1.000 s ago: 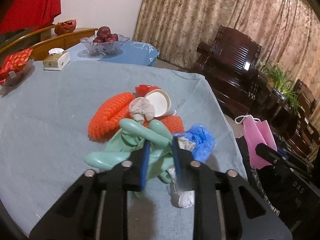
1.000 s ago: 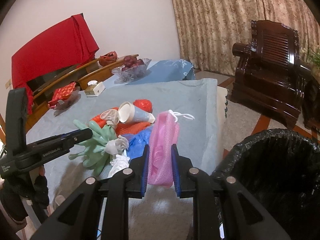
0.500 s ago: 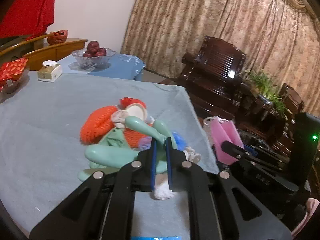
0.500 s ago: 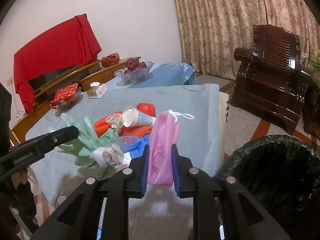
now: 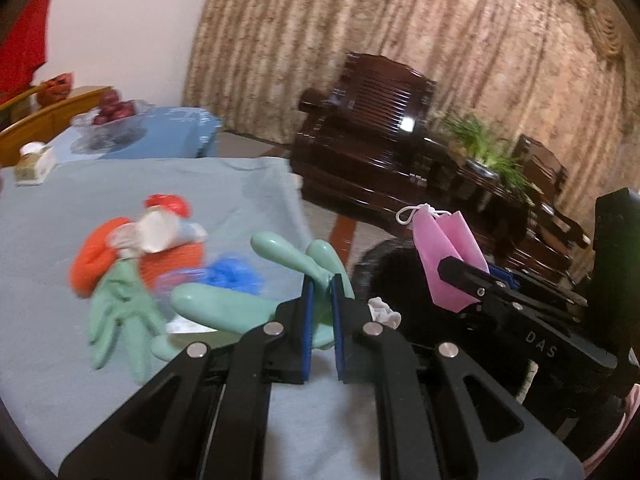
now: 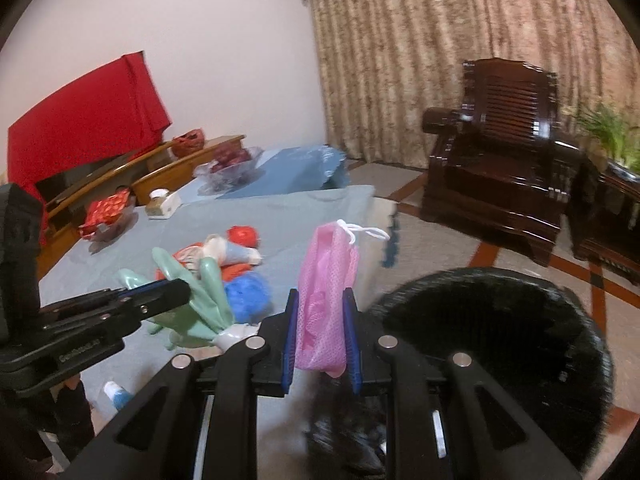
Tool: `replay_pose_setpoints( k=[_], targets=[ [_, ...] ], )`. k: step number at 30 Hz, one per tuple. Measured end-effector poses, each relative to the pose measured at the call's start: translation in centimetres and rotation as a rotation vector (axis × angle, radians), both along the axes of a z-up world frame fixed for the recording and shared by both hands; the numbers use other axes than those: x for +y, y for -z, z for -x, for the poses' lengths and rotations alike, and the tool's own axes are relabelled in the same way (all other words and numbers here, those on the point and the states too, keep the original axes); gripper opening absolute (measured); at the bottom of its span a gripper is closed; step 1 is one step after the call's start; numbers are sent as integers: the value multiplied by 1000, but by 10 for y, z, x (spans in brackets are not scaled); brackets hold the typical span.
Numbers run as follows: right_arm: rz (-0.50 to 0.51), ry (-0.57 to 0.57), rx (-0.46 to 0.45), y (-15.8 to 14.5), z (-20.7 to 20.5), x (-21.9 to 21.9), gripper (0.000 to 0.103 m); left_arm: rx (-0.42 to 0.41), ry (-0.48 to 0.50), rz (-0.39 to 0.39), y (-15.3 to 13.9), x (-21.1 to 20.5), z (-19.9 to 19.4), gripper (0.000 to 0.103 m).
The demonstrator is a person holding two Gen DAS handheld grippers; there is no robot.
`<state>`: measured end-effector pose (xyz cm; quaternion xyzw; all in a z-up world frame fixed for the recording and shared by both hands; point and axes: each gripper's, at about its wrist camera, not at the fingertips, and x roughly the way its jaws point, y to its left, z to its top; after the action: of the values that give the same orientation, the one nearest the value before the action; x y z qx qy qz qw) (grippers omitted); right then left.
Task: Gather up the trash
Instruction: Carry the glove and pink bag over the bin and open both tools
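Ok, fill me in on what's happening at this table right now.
A person is clearing trash with a handheld gripper in each hand. The left gripper is shut on a green rubber glove, lifting it off the pile. The right gripper is shut on a pink mesh bag, held near the black-lined trash bin beside the table. Orange netting, a paper cup, a blue wad and a second green glove lie on the tablecloth, not yet collected.
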<state>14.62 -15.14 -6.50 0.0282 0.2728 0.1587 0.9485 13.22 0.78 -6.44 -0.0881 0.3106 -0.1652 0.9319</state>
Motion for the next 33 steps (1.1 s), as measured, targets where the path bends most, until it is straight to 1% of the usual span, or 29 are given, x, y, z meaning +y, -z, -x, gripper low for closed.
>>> replay_pose_setpoints(
  k=[7,14,15,16,19,21,22,23,24,25,26,27,29,33],
  targets=[
    [7,127,20,6,16,-58,21,1,127,7,5,-63,-15,8],
    [21,231,61,24,21,-99,21,27,211,-10,21,-113,-28,8],
    [24,246,71,27,21,-105,27,39,231,-8,25,-119,-29,8],
    [27,266,81,31,21,-109,29,49,238,-11,29,-122,-31,9],
    [32,288,102,40,21,-116,33,92,243,-10,41,-127,-36,16],
    [34,300,104,42,22,-118,50,103,229,-13,45,-124,-37,22],
    [34,305,102,42,23,-118,54,99,216,-15,45,-120,-37,33],
    [35,310,100,42,24,-118,63,93,205,-15,44,-116,-36,43],
    [36,314,97,41,25,-117,70,83,189,-17,43,-110,-35,45],
    [36,320,90,40,25,-115,72,77,178,-20,41,-106,-34,49],
    [35,320,84,39,25,-114,76,73,166,-24,40,-101,-33,58],
    [34,319,81,38,24,-112,82,67,149,-25,38,-93,-31,61],
    [34,318,72,36,23,-109,86,58,118,-25,33,-78,-27,64],
    [15,282,53,29,20,-94,88,34,32,-46,24,-39,-17,70]
  ],
)
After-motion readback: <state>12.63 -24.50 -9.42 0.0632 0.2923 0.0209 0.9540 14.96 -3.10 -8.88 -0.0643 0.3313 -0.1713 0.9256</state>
